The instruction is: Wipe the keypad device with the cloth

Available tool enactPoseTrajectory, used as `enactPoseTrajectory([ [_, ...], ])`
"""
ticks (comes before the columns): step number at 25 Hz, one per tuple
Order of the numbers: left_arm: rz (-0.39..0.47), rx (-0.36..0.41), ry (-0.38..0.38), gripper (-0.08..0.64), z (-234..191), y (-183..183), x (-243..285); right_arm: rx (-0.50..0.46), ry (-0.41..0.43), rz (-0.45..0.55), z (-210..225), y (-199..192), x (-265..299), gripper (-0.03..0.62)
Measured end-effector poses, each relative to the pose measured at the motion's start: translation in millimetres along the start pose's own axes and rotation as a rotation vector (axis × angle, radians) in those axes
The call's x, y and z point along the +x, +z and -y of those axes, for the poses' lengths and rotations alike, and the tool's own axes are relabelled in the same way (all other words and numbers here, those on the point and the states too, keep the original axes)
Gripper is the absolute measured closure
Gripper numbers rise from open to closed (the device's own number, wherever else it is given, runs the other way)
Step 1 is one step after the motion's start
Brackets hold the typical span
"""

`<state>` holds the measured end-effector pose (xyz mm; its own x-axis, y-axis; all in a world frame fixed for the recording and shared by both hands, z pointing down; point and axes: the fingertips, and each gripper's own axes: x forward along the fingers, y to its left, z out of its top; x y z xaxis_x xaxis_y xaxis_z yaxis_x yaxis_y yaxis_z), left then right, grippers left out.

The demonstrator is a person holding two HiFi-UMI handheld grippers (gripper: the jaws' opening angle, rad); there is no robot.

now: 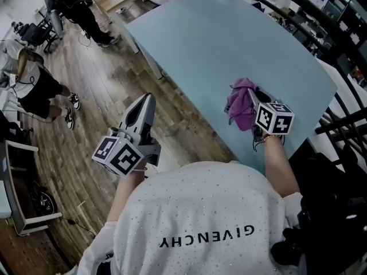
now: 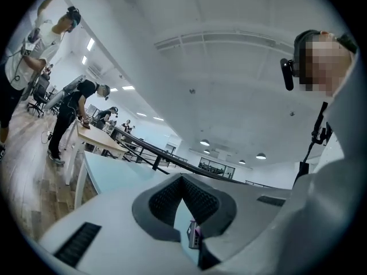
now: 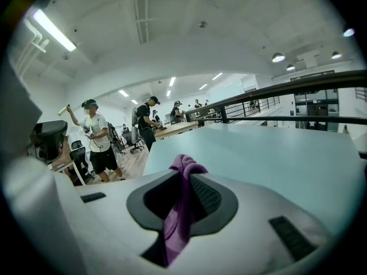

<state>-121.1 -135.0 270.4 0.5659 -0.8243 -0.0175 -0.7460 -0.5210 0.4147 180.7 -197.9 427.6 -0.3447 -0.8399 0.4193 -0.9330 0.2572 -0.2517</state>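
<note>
Right tongs (image 1: 254, 99): clamped on the purple cloth (image 1: 238, 102). The cloth bunches past the tips and hangs down between the pads. They are held over the pale-blue worktop (image 1: 229, 39), near its front edge.

Left tongs (image 1: 148, 101): tips together, nothing between them. They are off the worktop's edge over the wood floor (image 1: 103, 85), well apart from the right tongs.

Keypad: 1 small grey item (image 2: 194, 234) shows below the left tips, with purple beside it. Cannot tell if that is the device.
</note>
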Motion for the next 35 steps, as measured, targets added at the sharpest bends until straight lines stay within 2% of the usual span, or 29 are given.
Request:
enactPoseTrajectory([
  [13,-0.031,-0.015,-0.085,0.56,23,-17,29,0.048,-0.084,0.032,46,-12,-39,0.545],
  [24,-0.044,-0.023,-0.116,0.56,26,-21,43,0.108,-0.151,0.064,78,-17,-58,0.546],
  [35,-0.071,-0.041,-0.125,0.56,17,-30,48,0.062,-0.247,0.043,100,-29,-73,0.545],
])
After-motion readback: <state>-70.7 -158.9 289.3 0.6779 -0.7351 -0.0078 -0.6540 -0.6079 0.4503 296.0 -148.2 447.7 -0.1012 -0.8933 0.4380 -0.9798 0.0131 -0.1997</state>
